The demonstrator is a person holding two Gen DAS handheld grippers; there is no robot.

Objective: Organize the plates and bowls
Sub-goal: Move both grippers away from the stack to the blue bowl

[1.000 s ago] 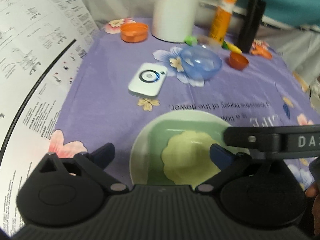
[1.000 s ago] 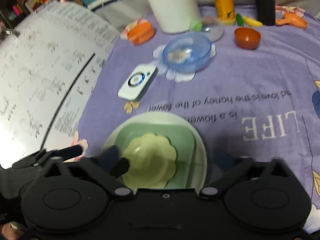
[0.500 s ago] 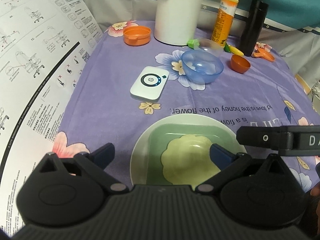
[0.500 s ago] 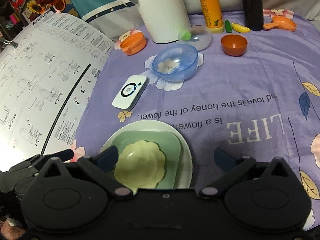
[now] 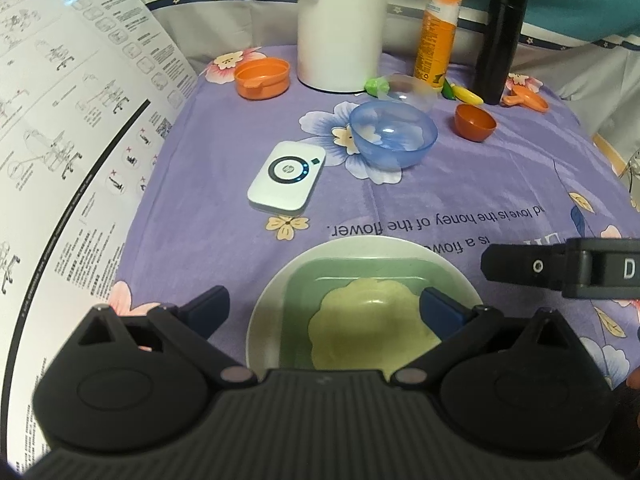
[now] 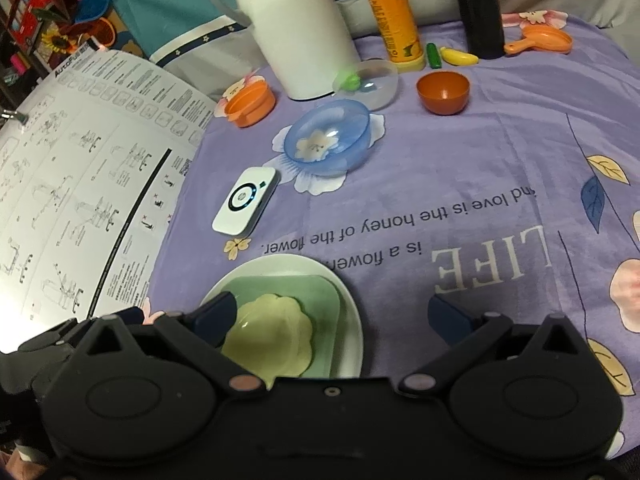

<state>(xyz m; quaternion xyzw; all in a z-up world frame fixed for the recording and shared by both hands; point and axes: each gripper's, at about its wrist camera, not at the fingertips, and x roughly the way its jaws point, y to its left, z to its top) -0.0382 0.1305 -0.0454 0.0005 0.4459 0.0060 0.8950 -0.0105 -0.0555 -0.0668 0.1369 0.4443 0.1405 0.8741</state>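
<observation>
both tools hang low over the near edge of the purple cloth, and the stack sits right under them: a white round plate [image 5: 266, 320] with a green square plate [image 5: 304, 304] on it and a pale scalloped dish [image 5: 368, 320] on top. the left gripper [image 5: 324, 307] has its fingers spread wide and nothing between them, one either side of the stack. the right gripper [image 6: 332, 315] is spread and empty too, its left finger [image 6: 216, 314] over the scalloped dish's rim, though i can't tell if it touches. so the plates look gathered, and what's loose is farther back: the blue bowl [image 6: 328, 138], the clear bowl [image 6: 370, 80] behind it beside the white jug [image 6: 296, 28], the small orange bowl [image 6: 442, 90] and the orange dish [image 6: 250, 102] off left. risks from here, as i judge it: reach for the blue bowl and the white device [image 6: 246, 200] lies near the path, easy to shove. the bowls look like thin, slick plastic, so a pinch on the rim could flip one or squirt it out. the clear bowl sits close against the jug and the yellow bottle [image 6: 394, 12], and a wide swing there could topple the bottle. and with both tools this close together, they could knock each other or nudge the top dish askew.
</observation>
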